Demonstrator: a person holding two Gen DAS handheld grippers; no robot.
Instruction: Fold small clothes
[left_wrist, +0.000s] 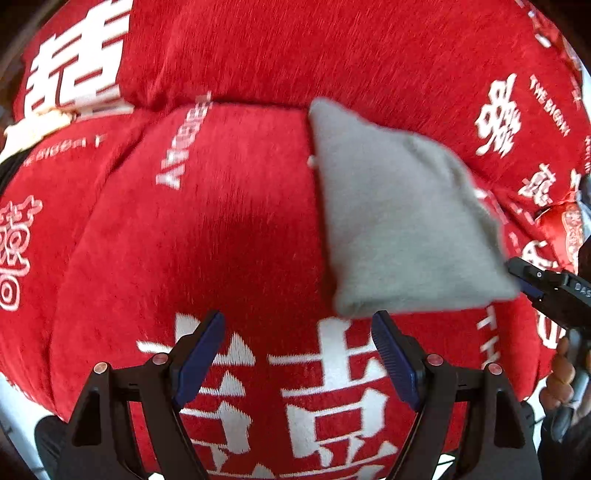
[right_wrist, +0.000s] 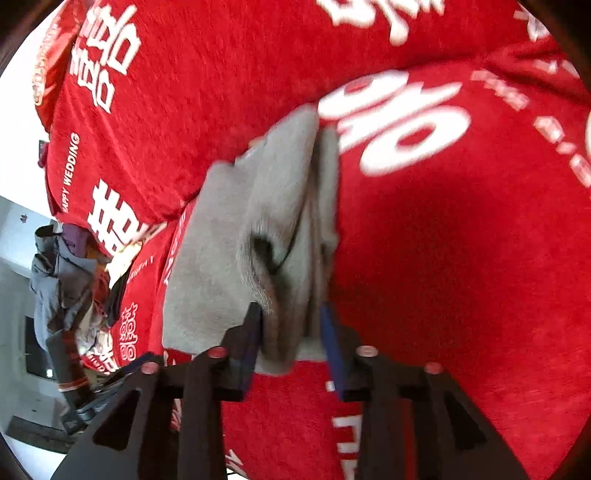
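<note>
The grey cloth (left_wrist: 402, 218), already folded into a small wedge, lies on the red cover (left_wrist: 229, 229) near its front edge. The right tongs (right_wrist: 291, 339) pinch the cloth's near end, layers bunched between the pads; the left tongs (left_wrist: 299, 350) hover spread wide and hold nothing, just short of the cloth. To fold cleanly, lay the held end flat over the rest, edges matched, and let go only once it rests.
</note>
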